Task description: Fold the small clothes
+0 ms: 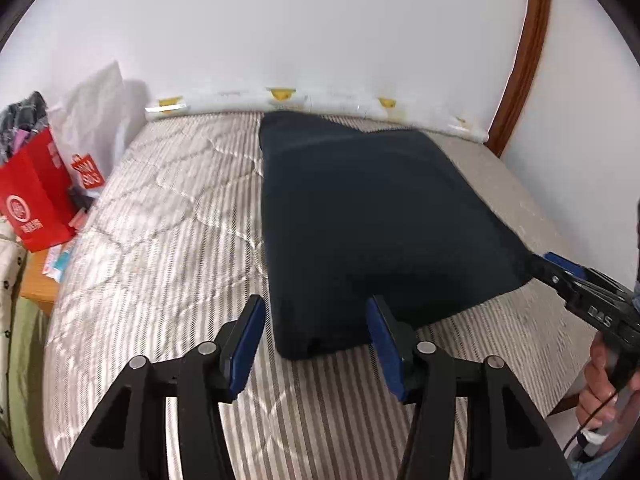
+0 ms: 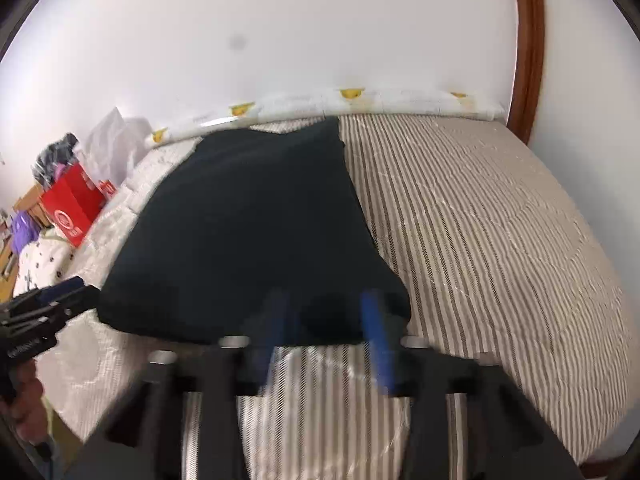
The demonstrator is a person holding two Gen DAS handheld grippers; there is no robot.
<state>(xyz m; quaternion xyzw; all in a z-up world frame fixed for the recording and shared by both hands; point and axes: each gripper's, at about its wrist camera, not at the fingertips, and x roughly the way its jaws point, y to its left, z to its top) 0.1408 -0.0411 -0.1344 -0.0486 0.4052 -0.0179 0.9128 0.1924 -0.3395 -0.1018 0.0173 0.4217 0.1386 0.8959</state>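
Note:
A dark navy garment (image 1: 372, 216) lies spread flat on the striped bed (image 1: 168, 216); it also shows in the right wrist view (image 2: 248, 232). My left gripper (image 1: 316, 312) is open, its blue pads on either side of the garment's near left corner. My right gripper (image 2: 326, 312) is open at the garment's near right edge, blurred by motion. In the left wrist view the right gripper (image 1: 548, 264) sits at the garment's right corner. In the right wrist view the left gripper (image 2: 76, 288) sits at the left corner.
A red paper bag (image 1: 36, 200) and white plastic bags (image 1: 96, 108) stand at the bed's left side. A white rolled cover (image 1: 320, 100) lies along the wall at the bed's far edge. A brown wooden frame (image 1: 528, 52) rises at the right.

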